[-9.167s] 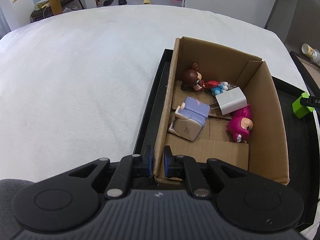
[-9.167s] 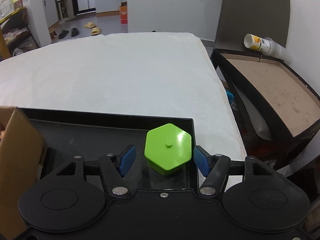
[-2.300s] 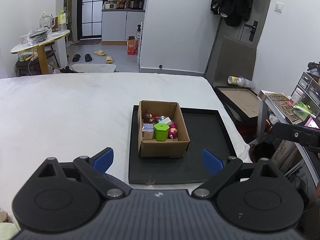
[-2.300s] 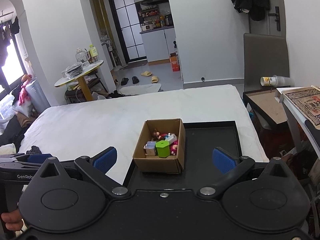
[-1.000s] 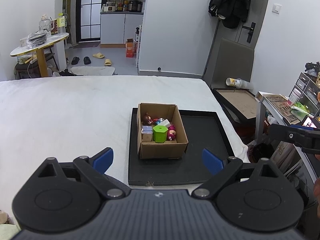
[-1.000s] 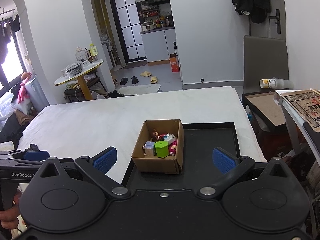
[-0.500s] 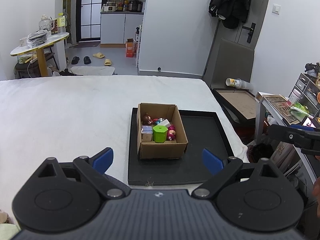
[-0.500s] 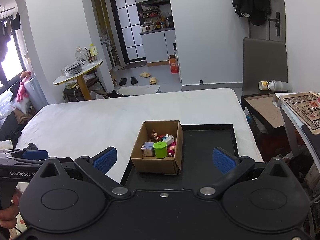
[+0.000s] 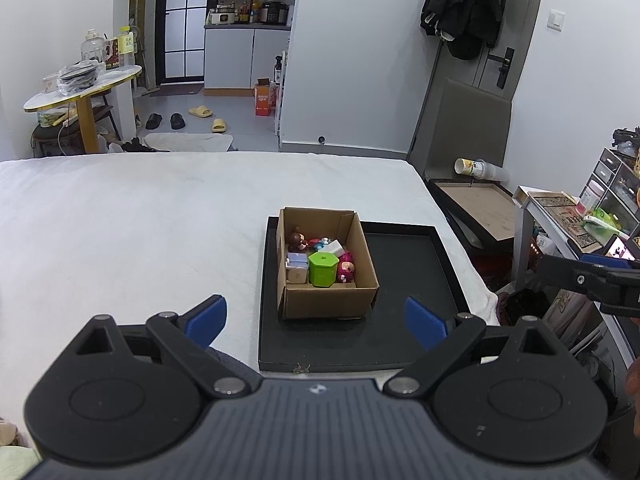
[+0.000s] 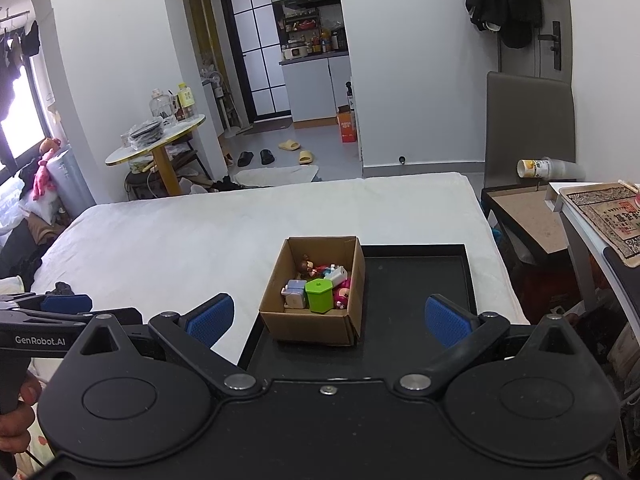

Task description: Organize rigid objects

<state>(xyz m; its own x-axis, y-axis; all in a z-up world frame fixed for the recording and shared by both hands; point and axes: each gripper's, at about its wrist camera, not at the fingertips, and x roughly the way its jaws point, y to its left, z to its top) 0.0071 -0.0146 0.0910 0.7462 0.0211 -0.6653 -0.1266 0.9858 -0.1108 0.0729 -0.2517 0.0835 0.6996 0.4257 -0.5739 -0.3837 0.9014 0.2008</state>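
Observation:
A cardboard box (image 9: 326,302) (image 10: 308,326) stands on the left part of a black tray (image 9: 404,276) (image 10: 416,288) on the white bed. Inside it lie a green hexagonal block (image 9: 321,267) (image 10: 319,295), a pale blue and white gadget (image 9: 296,267) (image 10: 293,292), a white charger (image 9: 335,247), a pink toy (image 9: 345,271) and a brown-haired figurine (image 9: 296,241). My left gripper (image 9: 316,320) is open and held well back from the box, with nothing between its fingers. My right gripper (image 10: 326,322) is open too, also far back and high.
The white bed (image 9: 140,220) spreads left of the tray. At the right stand a low cardboard-topped table (image 10: 528,208) with a tipped cup (image 10: 532,168), and a cluttered shelf (image 9: 580,220). A person's hand (image 10: 16,412) holds the other gripper at the left edge of the right wrist view.
Over the last second both grippers barely drifted and stayed open. Long before, the left was shut on the box wall and the right straddled the green block on the tray; the block now lies in the box.

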